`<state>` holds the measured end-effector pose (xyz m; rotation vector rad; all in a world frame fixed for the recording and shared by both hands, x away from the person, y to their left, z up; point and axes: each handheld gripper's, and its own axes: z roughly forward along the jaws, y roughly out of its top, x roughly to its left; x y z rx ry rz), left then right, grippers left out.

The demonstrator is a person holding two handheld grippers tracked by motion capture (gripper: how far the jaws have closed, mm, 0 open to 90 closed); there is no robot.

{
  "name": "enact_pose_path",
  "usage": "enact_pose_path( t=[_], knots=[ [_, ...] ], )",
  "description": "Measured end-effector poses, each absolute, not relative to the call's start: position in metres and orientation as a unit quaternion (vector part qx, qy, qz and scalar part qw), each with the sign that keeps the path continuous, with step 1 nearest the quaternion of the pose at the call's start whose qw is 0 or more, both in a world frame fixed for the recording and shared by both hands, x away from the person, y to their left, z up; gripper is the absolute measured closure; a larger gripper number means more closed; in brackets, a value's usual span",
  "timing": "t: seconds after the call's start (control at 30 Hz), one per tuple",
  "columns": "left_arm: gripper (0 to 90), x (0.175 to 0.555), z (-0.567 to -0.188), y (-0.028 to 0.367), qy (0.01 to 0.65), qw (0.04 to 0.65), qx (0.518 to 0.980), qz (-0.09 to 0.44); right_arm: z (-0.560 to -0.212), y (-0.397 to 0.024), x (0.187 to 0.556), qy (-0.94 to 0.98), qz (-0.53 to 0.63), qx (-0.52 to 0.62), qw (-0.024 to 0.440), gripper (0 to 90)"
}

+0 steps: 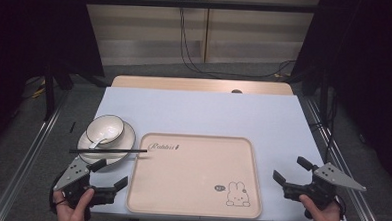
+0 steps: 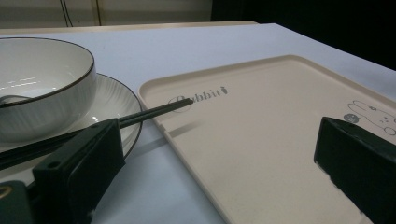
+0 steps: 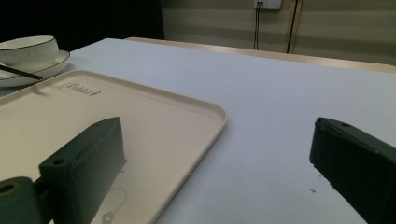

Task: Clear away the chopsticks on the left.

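A: Where do the two hand-held tools stand?

B: The left gripper (image 1: 112, 173) sits at the near left edge of the table (image 1: 264, 113), jaws released and spread wide, with nothing between them. It lies just near of the plate (image 1: 127, 140) and just left of the tray (image 1: 191, 175). The right gripper (image 1: 292, 171) sits at the near right, well apart from the tray's right rim, its jaws likewise spread and empty.

A: And the tableware nearest the left gripper?

B: A white bowl (image 1: 105, 129) with a dark rim stands on the plate at the left of the table; a spoon (image 1: 95, 142) rests inside it. A pair of black chopsticks (image 1: 107, 150) lies across the near part of the plate, pointing right, its tip reaching over the tray's far left corner beside the printed word. In the left gripper view the chopsticks (image 2: 154, 112) pass behind the left jaw, apart from it.

A: The tray itself?

B: Beige, flat in the near middle, with a rabbit drawing (image 1: 238, 194) at its near right corner.
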<state>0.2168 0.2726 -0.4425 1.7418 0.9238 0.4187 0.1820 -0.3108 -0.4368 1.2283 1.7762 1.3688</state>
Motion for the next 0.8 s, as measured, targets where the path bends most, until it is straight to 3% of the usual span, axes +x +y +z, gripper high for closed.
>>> enact_pose_path(
  t=[0.47, 0.8],
  knots=[
    [3.4, 0.214, -0.434, 0.290, 0.388, 0.520, 0.728, 0.219, -0.438, -0.308, 0.184, 0.669, 0.514, 0.459, 0.278, 2.0],
    [6.3, 0.228, -0.435, 0.321, 0.401, 0.513, 0.742, 0.162, -0.438, -0.306, 0.185, 0.675, 0.511, 0.453, 0.279, 2.0]
  ],
)
